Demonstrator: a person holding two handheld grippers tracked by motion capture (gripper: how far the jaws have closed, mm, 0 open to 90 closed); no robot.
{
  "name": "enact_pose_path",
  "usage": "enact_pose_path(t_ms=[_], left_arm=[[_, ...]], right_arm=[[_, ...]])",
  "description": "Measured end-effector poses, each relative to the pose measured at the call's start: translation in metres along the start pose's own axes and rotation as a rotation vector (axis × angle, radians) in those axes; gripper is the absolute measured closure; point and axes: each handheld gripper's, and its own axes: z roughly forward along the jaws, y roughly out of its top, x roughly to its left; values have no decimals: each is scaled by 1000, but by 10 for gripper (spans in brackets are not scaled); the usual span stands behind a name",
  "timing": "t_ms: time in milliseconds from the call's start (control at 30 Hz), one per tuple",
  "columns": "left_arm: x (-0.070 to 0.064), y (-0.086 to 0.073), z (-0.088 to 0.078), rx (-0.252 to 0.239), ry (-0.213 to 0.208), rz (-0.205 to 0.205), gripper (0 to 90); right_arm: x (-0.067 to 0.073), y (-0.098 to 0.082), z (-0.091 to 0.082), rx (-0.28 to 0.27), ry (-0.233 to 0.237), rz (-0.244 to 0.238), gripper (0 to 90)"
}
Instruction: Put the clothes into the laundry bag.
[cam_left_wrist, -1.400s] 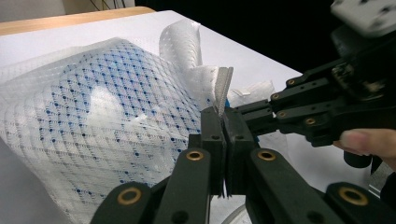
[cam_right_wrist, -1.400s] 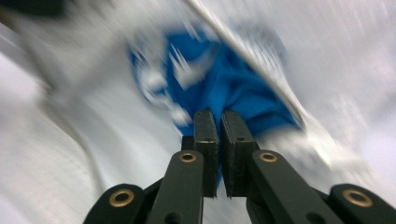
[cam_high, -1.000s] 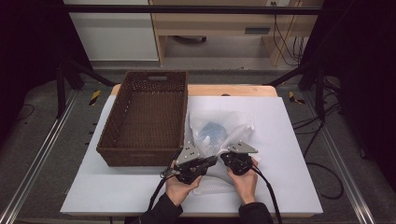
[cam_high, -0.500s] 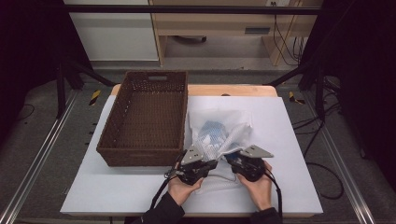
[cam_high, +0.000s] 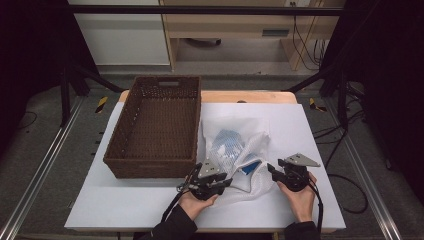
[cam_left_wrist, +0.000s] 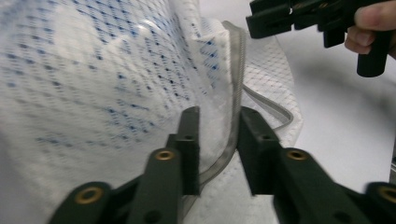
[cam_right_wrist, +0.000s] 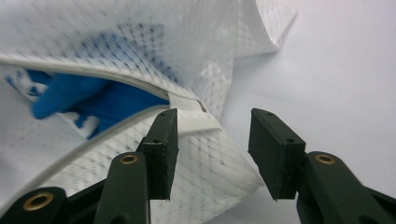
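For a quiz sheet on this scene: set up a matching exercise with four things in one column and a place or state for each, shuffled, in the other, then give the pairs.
Things:
1. wicker basket
2. mesh bag
3. left gripper
4. right gripper

Places or states:
A. jaws open, clear of the bag's corner
B. empty, on the table's left half
C. jaws around the bag's zipper edge
D. white, blue item inside, beside the basket

Pairs: 1-B, 2-D, 3-C, 4-A

Baskets: one brown wicker basket (cam_high: 159, 131)
Mesh bags: one white mesh bag (cam_high: 239, 150)
Blue items inside the bag: number cannot be told
Grippers: two, left gripper (cam_high: 226, 182) and right gripper (cam_high: 273, 170)
Tables: one white table (cam_high: 300, 130)
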Motion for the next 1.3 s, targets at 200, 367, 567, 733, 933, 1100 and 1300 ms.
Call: enact_pose_path(t_ms=[200, 367, 567, 733, 933, 1100, 1300], left_arm=[[3, -16, -20, 31, 40, -7, 535], [6, -37, -25, 67, 53, -35, 521], [11, -48, -23, 93, 75, -62, 536], [8, -51, -19, 98, 99, -56, 580], [7, -51, -19, 99, 151, -58, 712], [10, -50, -18, 99, 170, -48, 824], [12, -50, -17, 96, 170, -38, 860]], right_arm=[[-3, -6, 5, 74, -3, -21, 624], [-6, -12, 8, 118, -3, -27, 732], [-6, -12, 3, 135, 21, -32, 886], [-6, -16, -6, 120, 40, -36, 891], [-1, -24, -27, 95, 67, -34, 891], [-7, -37, -37, 80, 87, 6, 890], [-11, -50, -52, 81, 78, 33, 889]])
